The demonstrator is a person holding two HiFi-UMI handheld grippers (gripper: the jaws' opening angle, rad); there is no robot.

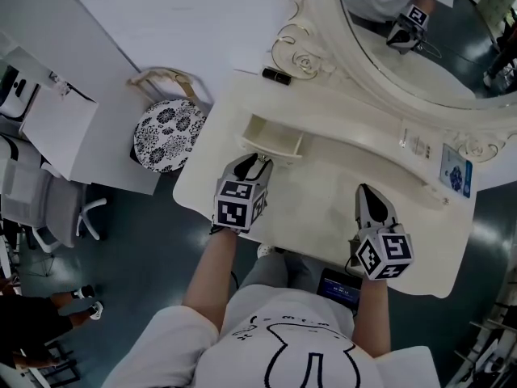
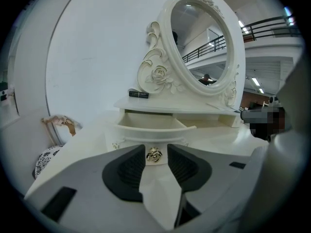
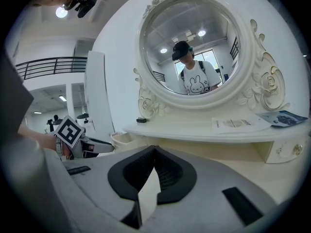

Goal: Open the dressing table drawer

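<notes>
drawer (image 1: 275,139) pulled out, left gripper (image 2: 156,147) jaws apart around gold knob (image 2: 154,155)

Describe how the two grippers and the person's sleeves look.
The left gripper and right gripper have grey bodies with ribbed black pads. Each carries a cube with black-and-white square markers. The person wears a white short-sleeved T-shirt.

Large hall: mezzanine railing (image 2: 265,27), ceiling lights (image 3: 61,12)
</notes>
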